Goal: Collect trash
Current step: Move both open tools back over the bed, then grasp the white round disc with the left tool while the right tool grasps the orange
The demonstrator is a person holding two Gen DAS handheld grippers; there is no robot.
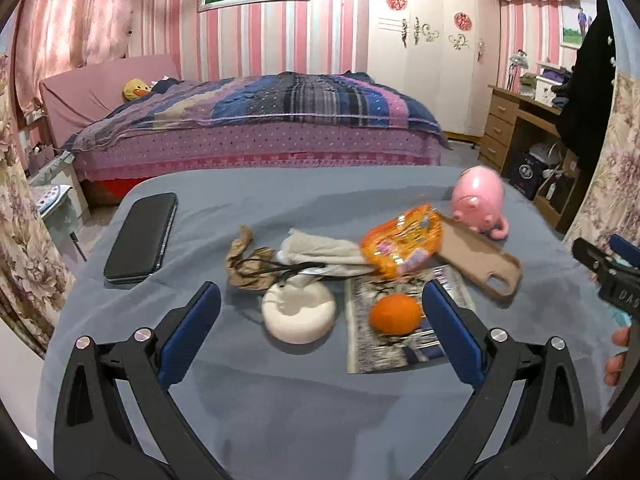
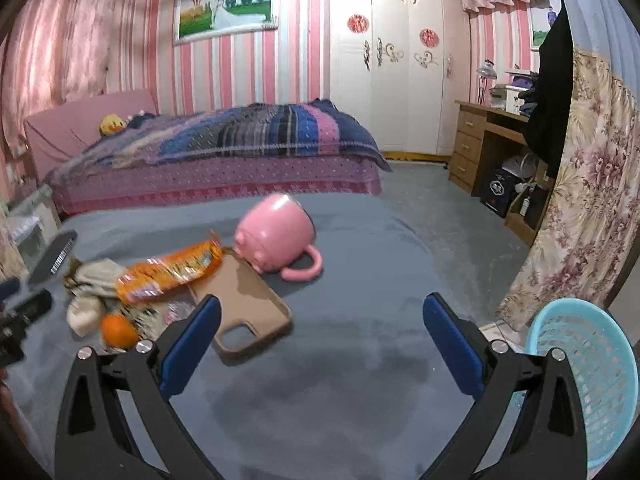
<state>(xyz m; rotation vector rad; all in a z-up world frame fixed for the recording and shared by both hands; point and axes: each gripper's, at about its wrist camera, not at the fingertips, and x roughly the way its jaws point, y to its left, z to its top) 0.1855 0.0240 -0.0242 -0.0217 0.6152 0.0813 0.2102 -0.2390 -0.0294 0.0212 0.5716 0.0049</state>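
Observation:
On the grey-blue table [image 1: 280,400] lie an orange snack wrapper [image 1: 402,242], a crumpled brown paper [image 1: 246,262], a grey cloth [image 1: 320,254], a white round dish [image 1: 298,316] and an orange fruit [image 1: 395,314] on a printed sheet [image 1: 384,356]. My left gripper [image 1: 320,304] is open and empty, just short of the dish and fruit. My right gripper [image 2: 320,316] is open and empty over bare table; the wrapper [image 2: 170,272] lies to its left. A light blue basket [image 2: 588,384] stands at the lower right, beside the table.
A black phone [image 1: 140,238] lies at the table's left. A brown phone case [image 1: 484,268] and a tipped pink mug [image 1: 478,200] lie at the right. Behind are a bed [image 1: 256,128], a wardrobe [image 1: 432,52] and a desk [image 1: 516,128]. A floral curtain [image 2: 580,200] hangs right.

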